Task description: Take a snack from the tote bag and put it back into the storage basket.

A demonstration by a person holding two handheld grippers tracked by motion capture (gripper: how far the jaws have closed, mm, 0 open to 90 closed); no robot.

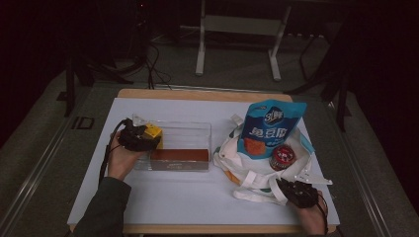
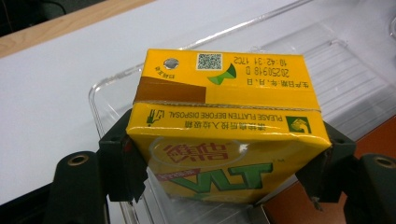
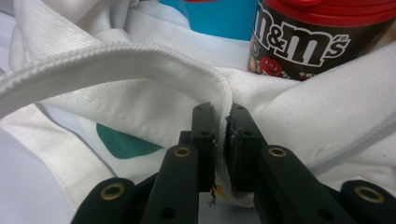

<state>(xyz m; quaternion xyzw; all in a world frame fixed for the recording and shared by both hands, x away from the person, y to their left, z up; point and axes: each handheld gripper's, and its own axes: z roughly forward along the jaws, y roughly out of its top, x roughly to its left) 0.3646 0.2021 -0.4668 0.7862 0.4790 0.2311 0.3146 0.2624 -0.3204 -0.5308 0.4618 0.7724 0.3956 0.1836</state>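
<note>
Your left hand-held gripper (image 2: pixel 219 172) is clamped on a yellow drink carton (image 2: pixel 224 126), one jaw on each side, held over the near-left corner of the clear plastic bin (image 2: pixel 327 60). The left gripper view reads "PLEASE FLATTEN BEFORE DISPOSAL", the date 20250918 D and large green letters, probably "VLT"; the high view shows just a yellow block there. Your right hand-held gripper (image 3: pixel 222 140) has its jaws together, pinching the strap of the white tote bag (image 3: pixel 140 98) on the counter (image 1: pixel 173 197). Its own view reads "m&m's" on the red-lidded tub (image 3: pixel 308 37). From above, the blue snack bag (image 1: pixel 269 128) stands in the tote.
</note>
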